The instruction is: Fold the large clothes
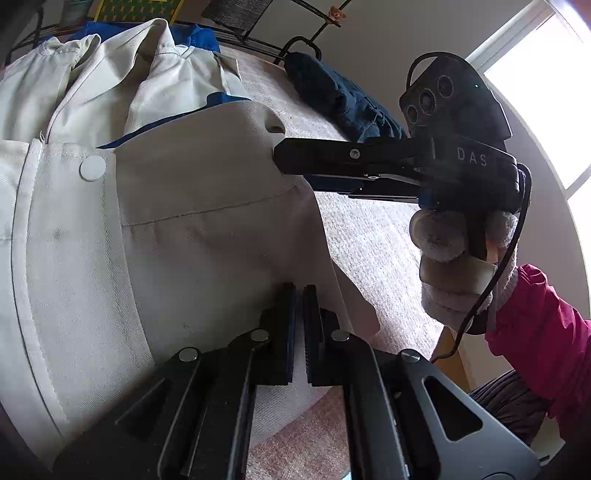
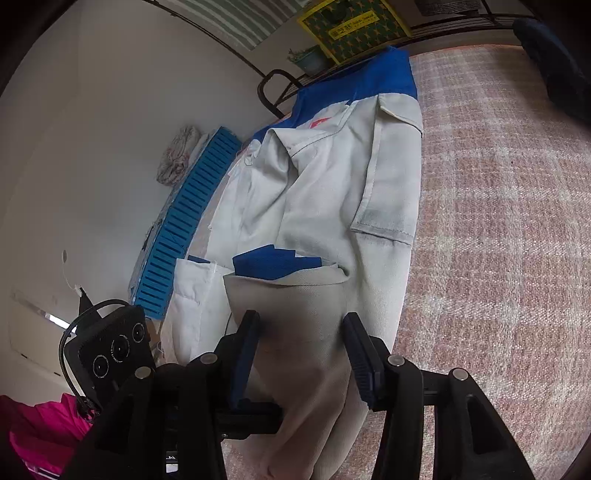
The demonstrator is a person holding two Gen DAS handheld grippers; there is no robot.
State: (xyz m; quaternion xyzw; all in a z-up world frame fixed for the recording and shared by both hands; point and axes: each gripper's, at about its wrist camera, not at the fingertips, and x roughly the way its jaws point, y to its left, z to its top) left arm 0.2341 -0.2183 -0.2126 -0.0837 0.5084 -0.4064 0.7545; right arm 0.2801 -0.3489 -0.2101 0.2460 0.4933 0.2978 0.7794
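Observation:
A cream work jacket (image 1: 110,221) with blue panels lies spread on a pinkish woven cover (image 1: 369,240). Its folded sleeve (image 1: 207,177) lies across the body. My left gripper (image 1: 300,295) is shut at the sleeve's near edge, and a pale strip of cloth shows between its pads. My right gripper (image 1: 282,162) reaches in from the right to the sleeve's far fold. In the right wrist view the right gripper (image 2: 301,332) is open. The sleeve cloth (image 2: 295,314) lies between and under its fingers, and the pads are not pressing on it. The jacket's collar and blue yoke (image 2: 369,77) lie farther off.
A dark blue garment (image 1: 343,96) lies heaped at the cover's far edge. A blue slatted crate (image 2: 192,221) and a bundled cloth (image 2: 177,155) sit left of the jacket. A wire rack with a yellow-green box (image 2: 351,26) stands behind. A gloved hand (image 1: 443,236) with a pink sleeve (image 1: 535,332) holds the right gripper.

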